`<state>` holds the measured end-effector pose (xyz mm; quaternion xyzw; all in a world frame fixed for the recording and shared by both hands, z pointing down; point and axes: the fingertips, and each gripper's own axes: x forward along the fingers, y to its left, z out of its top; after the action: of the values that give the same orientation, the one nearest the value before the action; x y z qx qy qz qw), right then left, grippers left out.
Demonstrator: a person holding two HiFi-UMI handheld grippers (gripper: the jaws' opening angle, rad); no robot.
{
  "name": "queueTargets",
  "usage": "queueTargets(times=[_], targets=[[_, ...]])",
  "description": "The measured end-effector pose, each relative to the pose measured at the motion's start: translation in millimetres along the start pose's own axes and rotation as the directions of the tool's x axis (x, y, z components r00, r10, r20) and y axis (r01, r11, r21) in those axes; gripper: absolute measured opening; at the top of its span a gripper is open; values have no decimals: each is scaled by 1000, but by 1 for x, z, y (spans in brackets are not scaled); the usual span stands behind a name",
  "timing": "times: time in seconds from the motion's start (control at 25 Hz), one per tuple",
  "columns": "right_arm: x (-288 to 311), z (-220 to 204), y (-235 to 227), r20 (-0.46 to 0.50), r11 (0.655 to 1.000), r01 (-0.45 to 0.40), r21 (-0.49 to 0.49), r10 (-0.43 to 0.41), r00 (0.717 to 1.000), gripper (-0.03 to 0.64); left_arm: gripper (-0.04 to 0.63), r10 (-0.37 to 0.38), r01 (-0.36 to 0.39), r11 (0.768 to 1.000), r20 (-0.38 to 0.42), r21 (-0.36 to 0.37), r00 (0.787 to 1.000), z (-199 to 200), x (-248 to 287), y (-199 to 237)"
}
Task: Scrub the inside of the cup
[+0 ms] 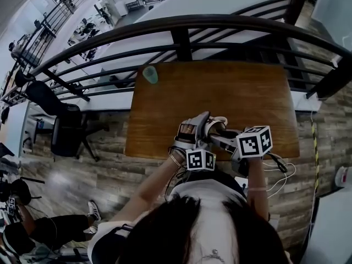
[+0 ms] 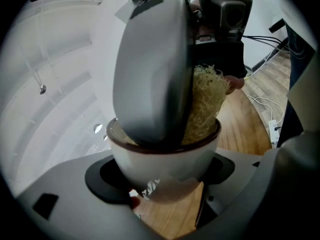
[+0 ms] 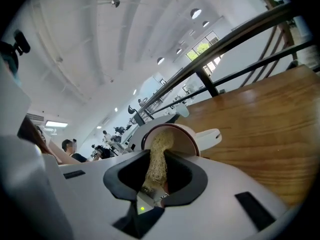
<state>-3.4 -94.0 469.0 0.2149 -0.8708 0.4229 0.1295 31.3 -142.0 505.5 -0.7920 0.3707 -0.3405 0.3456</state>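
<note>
Head view, left to right: at upper left of the wooden table (image 1: 231, 92), well apart from the work, a small green cup (image 1: 150, 74); at lower centre, both tools meeting close above the near edge. Left gripper view, lower centre: left gripper (image 2: 162, 176) clamped on the white cup (image 2: 165, 159), pads pressing the lower wall from either side, brown rim turned up toward the partner tool. Upper centre of the same view, crowding the mouth: one broad grey jaw of that partner and, to its right, the straw-coloured scrubber (image 2: 205, 104), pushed down inside against the inner wall. Right gripper view, lower centre: right gripper (image 3: 156, 176) pinching the tail of the scrubber, jaws narrowly apart around it; beyond, the cup with its handle (image 3: 210, 135) pointing right over the wood. Judged mid-scrub. Likely failures from here: cup twisted or levered out of the clamp, through sideways push of the scrubber against a hold on a smooth wall; scrubber dragged out of the pinch, through fibres gripped at one end only; rim knocked or chipped, through the grey jaw riding so near it; cup dropped near the table edge, should the clamp slacken; patches of inner wall left unscrubbed, through the scrubber bearing on one side alone.
</note>
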Motion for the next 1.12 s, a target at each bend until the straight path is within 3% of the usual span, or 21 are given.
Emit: queueTargets(times=[0.36,0.68,0.84,1.12], targets=[[-2,13,1,128,987,-79,139,61,990,87,407,15,-16,1000,-12,-26,1000,2,0,6],[-6,21,2,242,947,-171,271,105,965,77,407,33,-34,999,-23,-33,999,3,1,6],[-9,31,8,302,935,-228,271,142,943,72,407,45,-46,998,-21,-46,999,5,1,8],[-16,35,-1,374,904,-267,335,132,918,69,407,76,-77,995,-30,-65,997,6,2,14]])
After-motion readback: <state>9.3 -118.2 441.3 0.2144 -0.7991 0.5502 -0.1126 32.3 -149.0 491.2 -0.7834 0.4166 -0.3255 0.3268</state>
